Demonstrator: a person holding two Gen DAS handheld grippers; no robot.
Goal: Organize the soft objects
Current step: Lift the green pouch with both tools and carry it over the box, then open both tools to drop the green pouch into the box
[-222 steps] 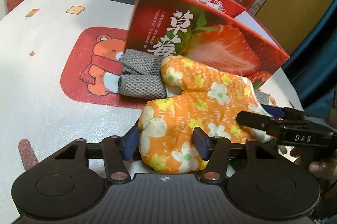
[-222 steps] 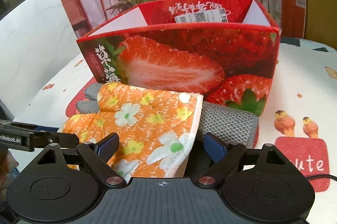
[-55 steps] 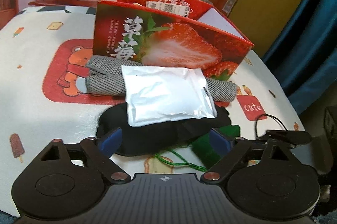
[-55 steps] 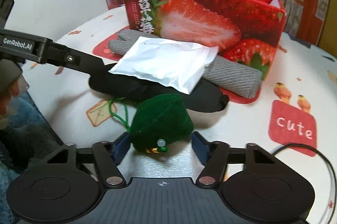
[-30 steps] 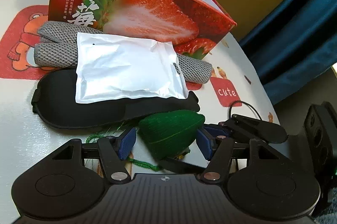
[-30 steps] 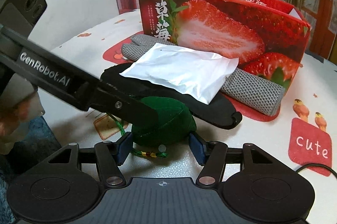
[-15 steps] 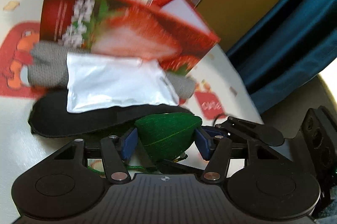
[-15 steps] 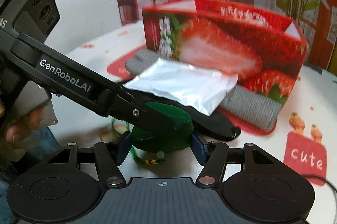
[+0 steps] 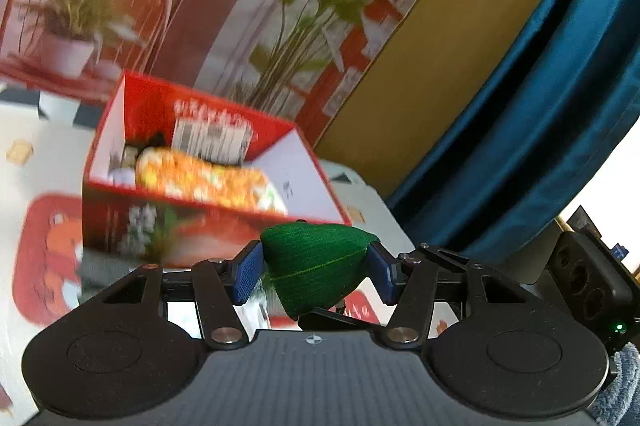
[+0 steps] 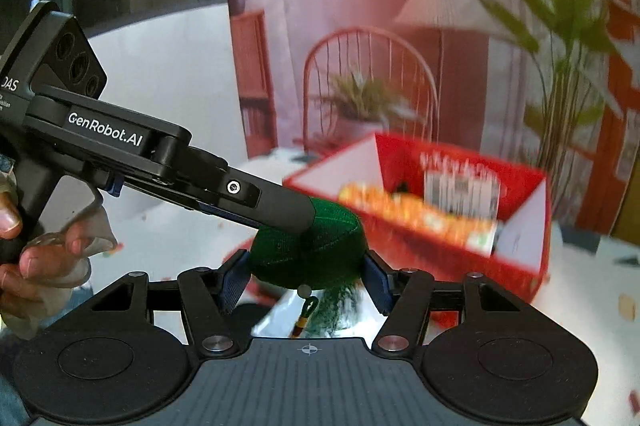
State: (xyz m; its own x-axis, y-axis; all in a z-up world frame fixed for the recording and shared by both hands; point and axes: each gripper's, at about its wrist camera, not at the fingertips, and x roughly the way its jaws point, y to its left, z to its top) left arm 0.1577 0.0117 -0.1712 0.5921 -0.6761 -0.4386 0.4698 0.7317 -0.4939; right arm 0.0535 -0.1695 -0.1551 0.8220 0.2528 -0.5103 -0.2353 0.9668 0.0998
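green pouch (image 9: 318,272) lifted off table | clamped between both hand-held grippers

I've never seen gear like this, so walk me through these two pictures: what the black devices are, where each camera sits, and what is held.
No robot here: a person carries a hand-held gripper in each hand, each with a camera looking along its fingers. One picture is from the left hand-held gripper, the other from the right hand-held gripper. Both grip the same green stuffed pouch, lifted above the table; the left jaws are closing on it. Beyond it stands an open red strawberry box with a flowered orange cloth inside.
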